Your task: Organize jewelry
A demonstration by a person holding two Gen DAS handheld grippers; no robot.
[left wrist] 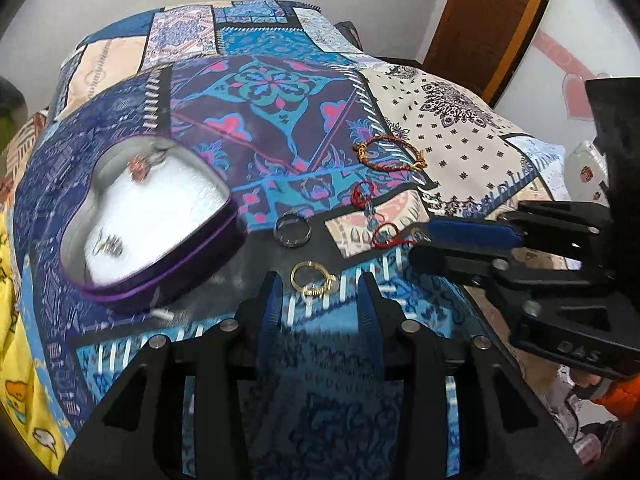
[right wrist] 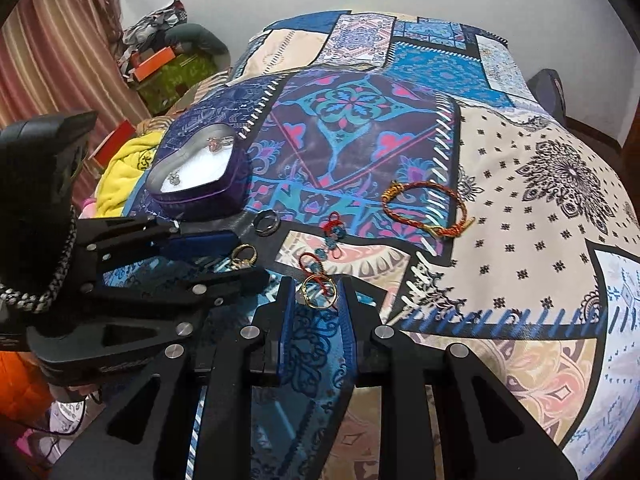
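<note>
A purple heart-shaped jewelry box (left wrist: pixel 160 236) (right wrist: pixel 200 178) lies open on the patterned cloth, with small pieces inside. My left gripper (left wrist: pixel 318 290) is open, its fingers on either side of two gold rings (left wrist: pixel 314 280) (right wrist: pixel 242 258). My right gripper (right wrist: pixel 316 292) (left wrist: pixel 416 246) is open around a gold ring (right wrist: pixel 318 294) tangled with a red and teal beaded string (right wrist: pixel 334 236) (left wrist: pixel 370 210). A dark ring (left wrist: pixel 293 230) (right wrist: pixel 267 222) lies near the box. A red and gold braided bracelet (left wrist: pixel 390 154) (right wrist: pixel 426 210) lies further away.
The patchwork cloth (right wrist: pixel 520 208) covers a rounded table. A yellow fabric (left wrist: pixel 16 320) lies at the left edge. Boxes and clutter (right wrist: pixel 168 68) stand by a curtain behind. A wooden door (left wrist: pixel 492 20) is at the back right.
</note>
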